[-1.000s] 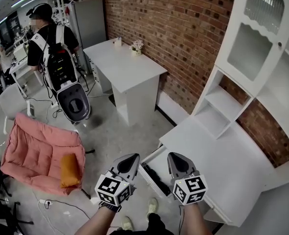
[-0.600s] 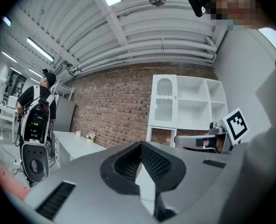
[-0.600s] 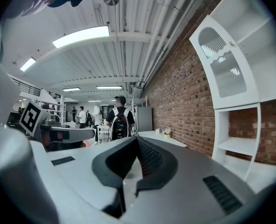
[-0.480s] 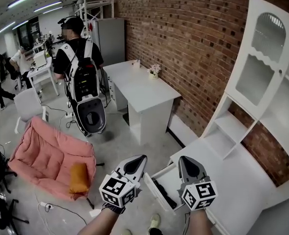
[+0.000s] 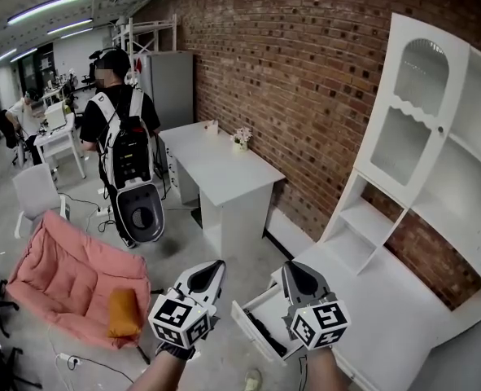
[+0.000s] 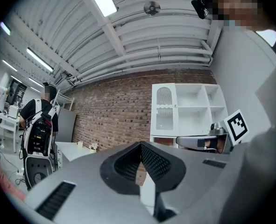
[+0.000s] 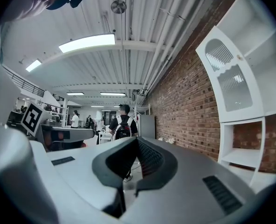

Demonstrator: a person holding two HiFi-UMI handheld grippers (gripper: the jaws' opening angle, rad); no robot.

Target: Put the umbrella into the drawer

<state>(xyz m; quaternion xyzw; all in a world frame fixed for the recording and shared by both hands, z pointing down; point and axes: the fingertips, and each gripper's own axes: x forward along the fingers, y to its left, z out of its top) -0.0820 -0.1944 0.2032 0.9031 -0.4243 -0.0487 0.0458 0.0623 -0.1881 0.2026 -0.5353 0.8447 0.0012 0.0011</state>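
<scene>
Printed on the cube of each gripper: black-and-white square markers. In the open drawer (image 5: 248, 327), pulled out from the near-left edge of the white counter (image 5: 386, 308): the umbrella (image 5: 262, 336), folded, dark and slim, lying lengthwise on the drawer bottom. Side by side in the air by the drawer's front, not touching it: left gripper (image 5: 214, 265) and right gripper (image 5: 290, 269), tips pointing away. Jaws of both pressed together, tip to tip, with nothing between them.

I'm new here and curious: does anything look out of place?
Only the drawer: it stands pulled out of the white desk, with a dark long thing, maybe the umbrella, lying in it. Nothing else stands out.
</scene>
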